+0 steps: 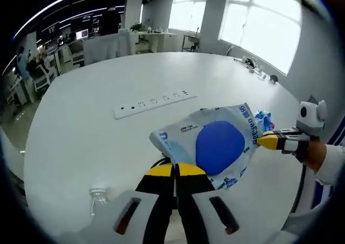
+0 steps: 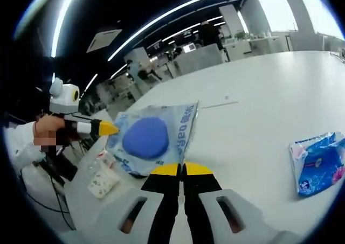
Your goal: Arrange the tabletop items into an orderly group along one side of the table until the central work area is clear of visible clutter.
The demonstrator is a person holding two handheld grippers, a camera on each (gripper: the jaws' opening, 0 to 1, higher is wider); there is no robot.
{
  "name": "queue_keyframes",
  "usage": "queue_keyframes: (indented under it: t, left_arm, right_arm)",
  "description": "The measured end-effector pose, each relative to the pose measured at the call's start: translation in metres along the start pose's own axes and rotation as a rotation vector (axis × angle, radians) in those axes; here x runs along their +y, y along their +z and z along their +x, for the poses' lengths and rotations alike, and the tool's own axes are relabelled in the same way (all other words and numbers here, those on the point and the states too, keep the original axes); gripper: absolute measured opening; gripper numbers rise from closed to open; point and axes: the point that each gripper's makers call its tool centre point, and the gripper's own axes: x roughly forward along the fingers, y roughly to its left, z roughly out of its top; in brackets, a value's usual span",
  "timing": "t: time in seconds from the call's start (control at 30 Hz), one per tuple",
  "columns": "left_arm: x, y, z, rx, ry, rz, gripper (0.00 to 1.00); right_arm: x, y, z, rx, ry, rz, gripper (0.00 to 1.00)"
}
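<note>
Both tongs point(image 1: 175, 169) point(image 2: 182, 169) pinch blue-printed packet point(image 1: 218, 144), lettering unreadable.

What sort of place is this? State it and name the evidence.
Probably an open-plan office or lab: a large white table with a built-in power strip, rows of desks with monitors behind, long ceiling light strips and big windows.

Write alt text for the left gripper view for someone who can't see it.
Two grippers hold a blue-and-white plastic packet above a large white table: the left gripper pinches its near edge, the right gripper its far corner. A white power strip lies beyond, a small clear bottle near the table's edge.
</note>
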Motion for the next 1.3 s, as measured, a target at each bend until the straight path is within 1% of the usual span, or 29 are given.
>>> queue_keyframes:
  t: [0.2,0.37,0.57,0.73,0.97,1.2,1.3]
  left_arm:
    - [-0.013,0.006,0.0,-0.022,-0.018,-0.015,0.0]
    - [-0.025,0.011,0.0,-0.039,-0.038,-0.025,0.0]
    - [-0.037,0.013,0.003,-0.043,-0.052,-0.029,0.0]
    - [-0.048,0.015,0.005,-0.053,-0.062,-0.032,0.0]
    - [-0.063,0.013,0.01,-0.053,-0.076,-0.033,0.0]
    - [-0.075,0.005,0.017,-0.043,-0.086,-0.044,0.0]
    - [-0.081,0.002,0.021,-0.038,-0.093,-0.052,0.0]
  right_arm:
    - [-0.005,0.006,-0.011,-0.019,-0.024,-0.001,0.0]
    - [-0.014,0.014,-0.019,-0.041,-0.047,-0.001,0.0]
    - [-0.019,0.022,-0.03,-0.055,-0.064,-0.009,0.0]
    - [-0.025,0.025,-0.039,-0.059,-0.078,-0.016,0.0]
    - [-0.034,0.025,-0.051,-0.055,-0.1,-0.024,0.0]
    - [-0.044,0.022,-0.061,-0.044,-0.116,-0.033,0.0]
    - [-0.053,0.021,-0.065,-0.036,-0.126,-0.036,0.0]
